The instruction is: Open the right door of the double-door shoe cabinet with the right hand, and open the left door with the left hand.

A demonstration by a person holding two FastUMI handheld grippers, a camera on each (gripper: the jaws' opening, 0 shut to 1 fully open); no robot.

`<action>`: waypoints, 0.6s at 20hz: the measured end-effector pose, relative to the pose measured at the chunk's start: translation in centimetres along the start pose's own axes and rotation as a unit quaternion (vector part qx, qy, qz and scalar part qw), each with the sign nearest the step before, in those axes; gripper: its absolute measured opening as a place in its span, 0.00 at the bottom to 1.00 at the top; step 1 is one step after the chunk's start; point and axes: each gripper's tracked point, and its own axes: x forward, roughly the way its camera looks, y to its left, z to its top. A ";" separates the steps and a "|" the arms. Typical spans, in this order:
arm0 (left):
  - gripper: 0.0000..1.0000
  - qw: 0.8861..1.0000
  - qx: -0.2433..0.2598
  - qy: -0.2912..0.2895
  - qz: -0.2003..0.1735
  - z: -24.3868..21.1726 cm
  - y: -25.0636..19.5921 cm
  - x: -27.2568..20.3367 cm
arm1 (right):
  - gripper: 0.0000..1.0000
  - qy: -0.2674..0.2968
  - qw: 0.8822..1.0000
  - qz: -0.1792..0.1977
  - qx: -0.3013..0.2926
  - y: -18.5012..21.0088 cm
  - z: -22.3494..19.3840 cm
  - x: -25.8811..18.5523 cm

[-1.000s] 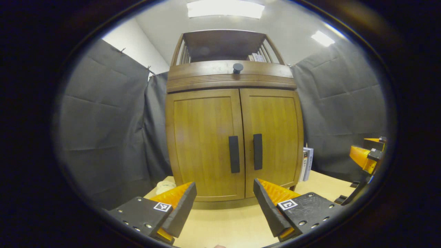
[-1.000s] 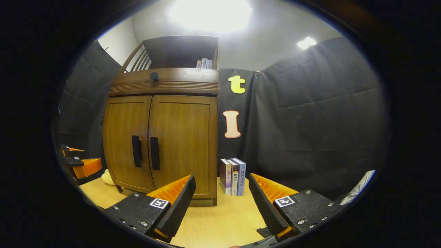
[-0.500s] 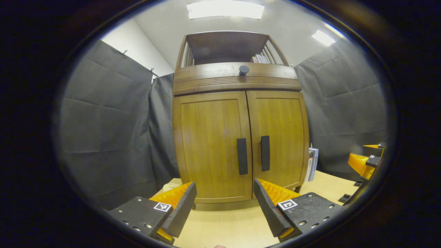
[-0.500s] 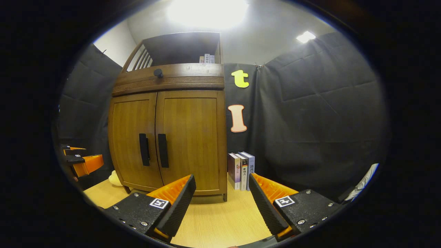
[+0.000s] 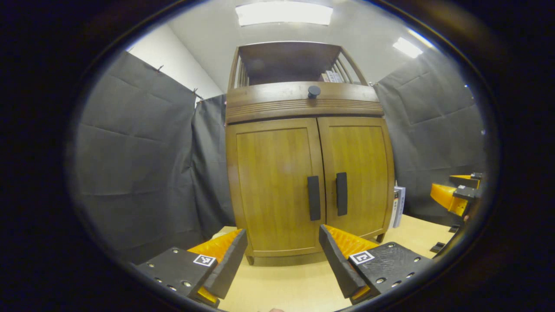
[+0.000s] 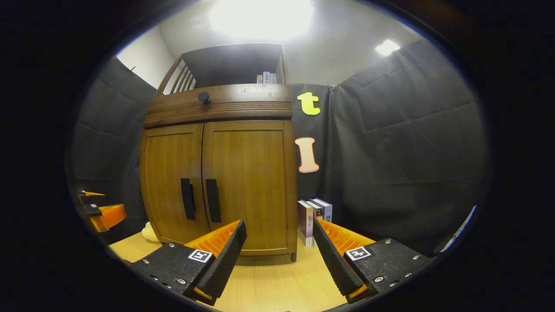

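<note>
A brown wooden shoe cabinet (image 5: 310, 186) (image 6: 219, 182) stands on a light table with both doors shut. Dark vertical handles sit side by side at the seam: the left door's handle (image 5: 314, 198) (image 6: 188, 199) and the right door's handle (image 5: 341, 193) (image 6: 213, 200). My left gripper (image 5: 282, 255) is open, a short way in front of the cabinet's base, holding nothing. My right gripper (image 6: 279, 251) is open too, off the cabinet's right front corner. The right gripper also appears at the edge of the left gripper view (image 5: 453, 197), and the left gripper at the edge of the right gripper view (image 6: 102, 212).
Several books (image 6: 314, 214) (image 5: 396, 206) stand upright against the cabinet's right side. A pale soft object (image 6: 149, 232) lies by its left foot. A round dark knob (image 5: 314, 91) sits on the drawer band above the doors. Black cloth walls close in on both sides.
Both views have swung left, so the cabinet sits further right in each. It looks slightly nearer. Both grippers stay open and the doors stay shut.
</note>
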 end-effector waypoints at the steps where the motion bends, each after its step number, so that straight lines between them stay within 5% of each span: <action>1: 1.00 1.000 -0.001 -0.001 0.004 0.1 0.3 -0.2 | 0.96 -0.003 1.000 0.007 0.004 0.5 0.4 0.6; 12: 0.99 0.998 0.007 -0.004 0.062 0.1 5.7 -3.2 | 0.95 -0.019 0.997 0.069 0.034 6.1 1.8 8.1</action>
